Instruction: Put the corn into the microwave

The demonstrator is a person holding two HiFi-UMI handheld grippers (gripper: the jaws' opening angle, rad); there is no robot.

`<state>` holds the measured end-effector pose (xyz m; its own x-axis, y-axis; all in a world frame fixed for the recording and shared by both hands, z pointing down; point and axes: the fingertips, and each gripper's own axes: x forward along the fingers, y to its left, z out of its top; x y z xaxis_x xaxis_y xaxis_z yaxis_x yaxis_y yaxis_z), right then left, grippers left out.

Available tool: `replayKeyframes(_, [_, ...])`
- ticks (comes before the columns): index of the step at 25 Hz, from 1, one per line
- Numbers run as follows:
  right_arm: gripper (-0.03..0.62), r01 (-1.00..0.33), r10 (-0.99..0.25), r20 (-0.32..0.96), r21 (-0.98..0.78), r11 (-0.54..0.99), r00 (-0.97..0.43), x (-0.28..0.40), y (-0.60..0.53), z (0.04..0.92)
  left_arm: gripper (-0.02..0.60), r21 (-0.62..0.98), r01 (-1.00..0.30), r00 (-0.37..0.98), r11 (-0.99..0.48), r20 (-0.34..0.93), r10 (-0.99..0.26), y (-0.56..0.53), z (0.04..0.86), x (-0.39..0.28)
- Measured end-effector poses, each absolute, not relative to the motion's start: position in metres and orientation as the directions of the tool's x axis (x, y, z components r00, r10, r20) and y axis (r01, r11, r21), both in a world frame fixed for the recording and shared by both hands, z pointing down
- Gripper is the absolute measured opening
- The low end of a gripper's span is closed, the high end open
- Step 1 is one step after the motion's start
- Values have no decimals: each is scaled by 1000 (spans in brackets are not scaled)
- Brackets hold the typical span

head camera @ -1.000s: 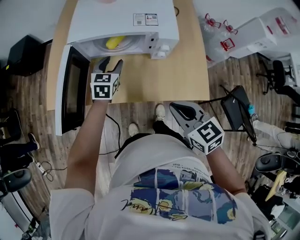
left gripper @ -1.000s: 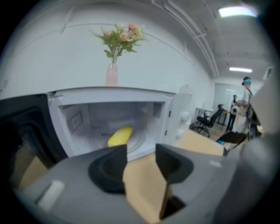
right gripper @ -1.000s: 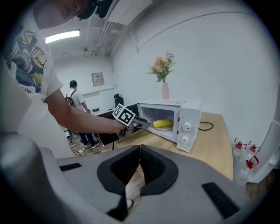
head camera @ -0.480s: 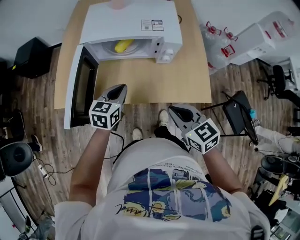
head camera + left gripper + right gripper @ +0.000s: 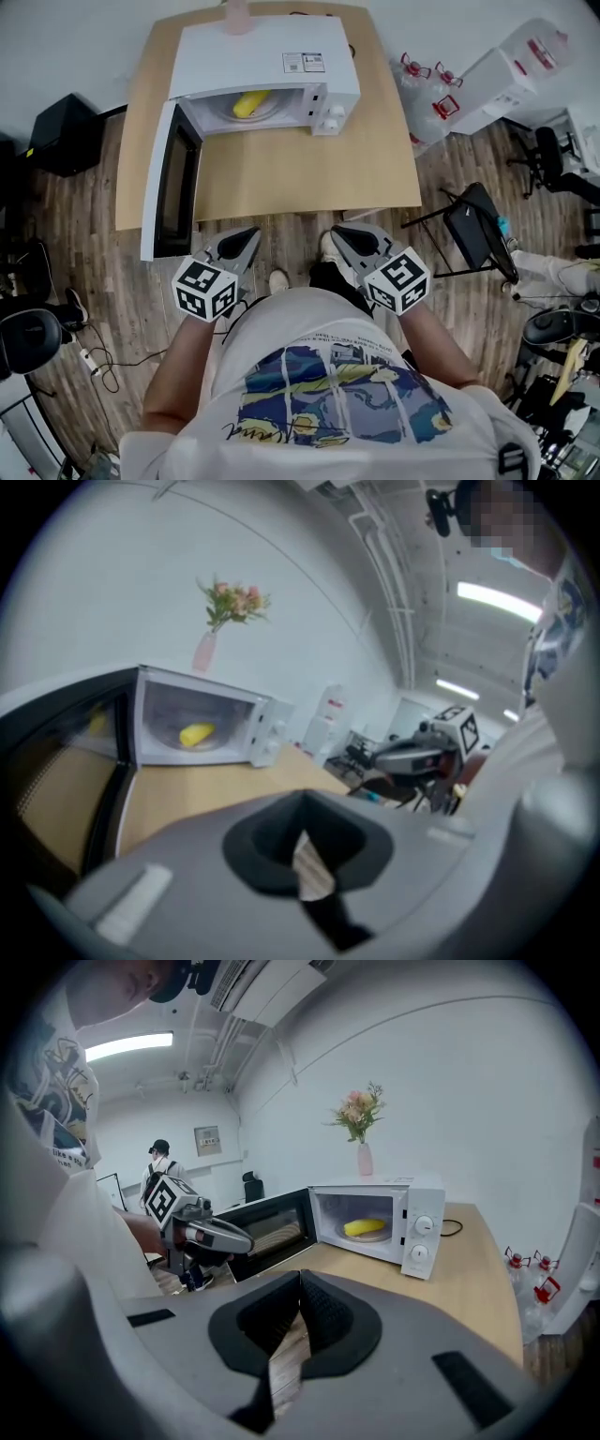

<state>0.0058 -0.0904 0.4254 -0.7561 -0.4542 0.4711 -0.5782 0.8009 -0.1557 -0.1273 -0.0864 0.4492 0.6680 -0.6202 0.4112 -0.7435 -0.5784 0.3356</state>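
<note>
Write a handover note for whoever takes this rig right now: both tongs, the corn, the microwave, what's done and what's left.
Left tongs: shut, empty, held near the body, short of the table.
Right tongs: shut, empty, beside the left ones.
Corn: lying inside the microwave, on its turntable.
Door: swung wide open to the left.
Done: the corn is in.
Left: probably only closing the door, if that is wanted; the left tongs are on the door's side.
</note>
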Motion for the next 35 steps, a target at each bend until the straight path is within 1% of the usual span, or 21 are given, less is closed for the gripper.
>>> replayKeyframes(11, [9,-594,-480,469,-126,795,-741,-7,-67,417,8,332,-728,685,-600,388,-617,-60,435,-138])
replayKeyframes(25, [9,-567,-463,472,-99,818,-750,-23,-59,411,9,321,-732,680,-600,376,-629,-54,431,-150])
replayKeyframes(35, [9,-565,-464,463,-102,819,-756,-24,-64,410,9,315,-737,675,-598,392,-625,-56,434,-149])
